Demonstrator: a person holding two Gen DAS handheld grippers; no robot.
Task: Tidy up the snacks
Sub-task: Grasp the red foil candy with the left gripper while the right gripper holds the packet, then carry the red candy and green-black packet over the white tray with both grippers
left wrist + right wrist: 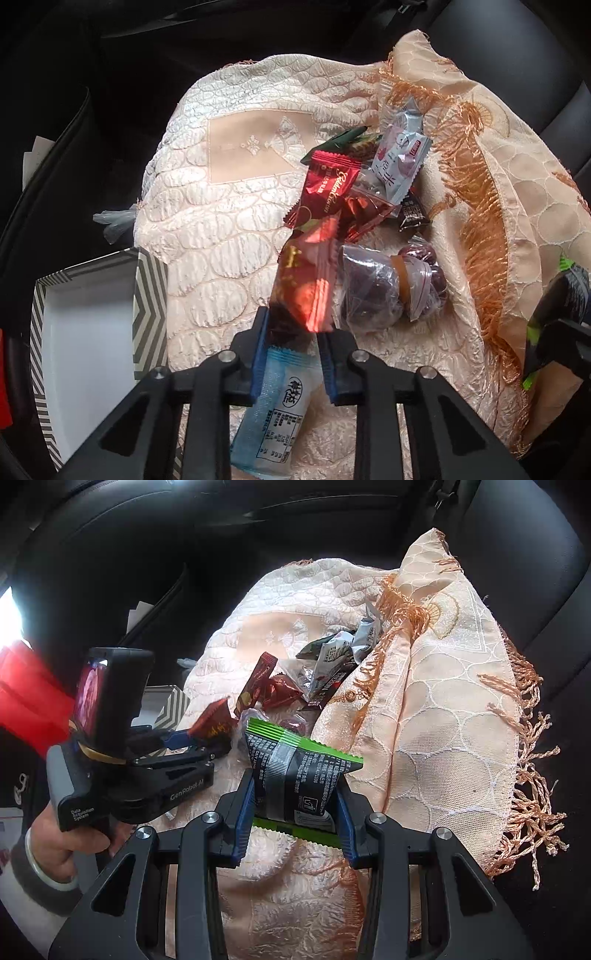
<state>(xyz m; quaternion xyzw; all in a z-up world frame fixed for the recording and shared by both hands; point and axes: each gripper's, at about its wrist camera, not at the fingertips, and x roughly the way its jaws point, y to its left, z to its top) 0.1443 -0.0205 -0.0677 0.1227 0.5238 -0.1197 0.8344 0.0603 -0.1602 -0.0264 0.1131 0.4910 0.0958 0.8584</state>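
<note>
My left gripper (291,332) is shut on a red-orange snack packet (306,280) and holds it over a peach cloth (221,229); it also shows in the right wrist view (184,738). My right gripper (295,805) is shut on a black and green snack packet (295,771), also seen at the right edge of the left wrist view (554,306). A pile of snacks lies on the cloth: a red wrapper (328,188), a pale blue packet (399,162), a clear bag of dark sweets (380,291). A light blue packet (273,410) lies under the left gripper.
A striped box with a white inside (85,332) stands at the left, open. The fringed cloth edge (476,229) is folded up on the right. Dark car seats (517,572) surround the cloth. A red sleeve (29,690) is at the left.
</note>
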